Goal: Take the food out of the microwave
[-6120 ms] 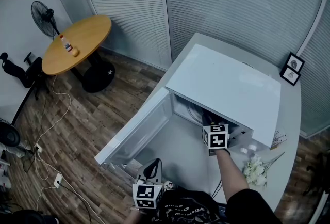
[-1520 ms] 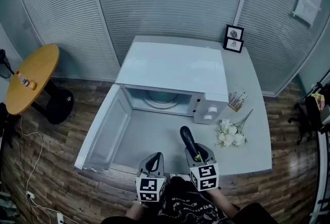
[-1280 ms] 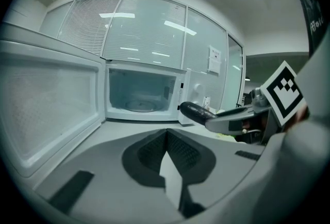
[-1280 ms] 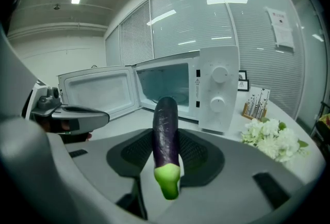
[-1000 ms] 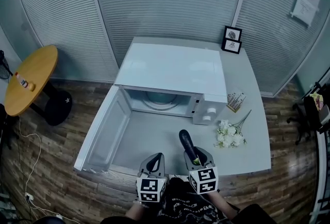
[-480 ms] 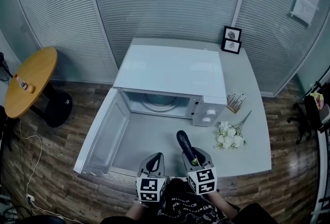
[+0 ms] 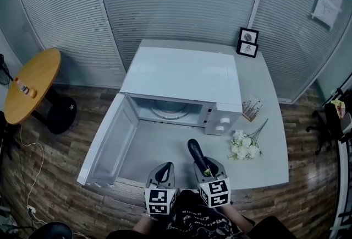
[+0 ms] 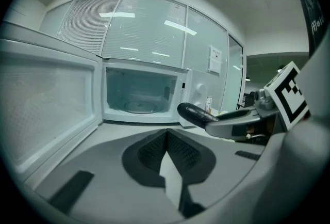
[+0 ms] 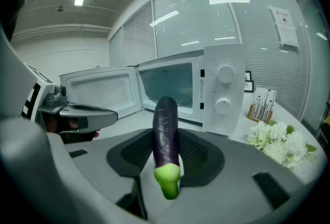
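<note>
A dark purple eggplant [image 9: 166, 130] with a green stem end sticks out from between the pads of my right gripper [image 9: 166, 153], which is shut on it. In the head view the eggplant [image 7: 197, 155] hangs over the table's front part, ahead of the right gripper [image 7: 203, 166]. The white microwave [image 7: 181, 75] stands behind it with its door [image 7: 107, 141] swung open to the left. Only the glass turntable [image 8: 138, 107] shows inside. My left gripper [image 7: 164, 173] is beside the right one, its pads [image 8: 154, 150] shut together on nothing.
A bunch of white flowers [image 7: 245, 145] lies on the grey table [image 7: 264, 100] right of the microwave, next to a small card stand [image 7: 252, 107]. Two framed pictures [image 7: 248, 41] stand at the back. A round wooden table [image 7: 30, 83] is far left on the floor.
Six seconds ago the right gripper was reaching into the microwave; now it is out over the table's front with the eggplant. Over the last second both grippers have barely moved.
</note>
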Available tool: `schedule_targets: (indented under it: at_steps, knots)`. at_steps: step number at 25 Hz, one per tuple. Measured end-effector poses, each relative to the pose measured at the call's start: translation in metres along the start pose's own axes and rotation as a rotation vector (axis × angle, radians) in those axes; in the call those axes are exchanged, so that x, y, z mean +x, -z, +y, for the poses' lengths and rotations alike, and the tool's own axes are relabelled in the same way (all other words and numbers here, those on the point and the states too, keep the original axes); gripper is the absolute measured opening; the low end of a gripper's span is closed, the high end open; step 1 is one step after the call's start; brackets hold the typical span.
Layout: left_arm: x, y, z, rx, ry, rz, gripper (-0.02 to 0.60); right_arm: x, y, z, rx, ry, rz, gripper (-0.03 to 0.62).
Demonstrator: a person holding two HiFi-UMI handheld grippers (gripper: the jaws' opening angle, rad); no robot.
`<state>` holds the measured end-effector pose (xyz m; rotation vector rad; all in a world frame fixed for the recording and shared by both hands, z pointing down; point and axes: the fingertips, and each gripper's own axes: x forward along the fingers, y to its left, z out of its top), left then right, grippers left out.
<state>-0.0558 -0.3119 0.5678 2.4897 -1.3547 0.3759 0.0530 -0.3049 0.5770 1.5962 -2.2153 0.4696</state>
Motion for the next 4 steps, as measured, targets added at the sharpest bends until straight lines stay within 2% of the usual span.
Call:
schedule_targets:
  at_steps: [4]
  knots:
    - [0.0019, 0.0019, -0.0012, 0.003, 0.002, 0.008, 0.008, -0.0003, 0.0017, -0.0018, 0.005, 0.003, 0.003, 0.152]
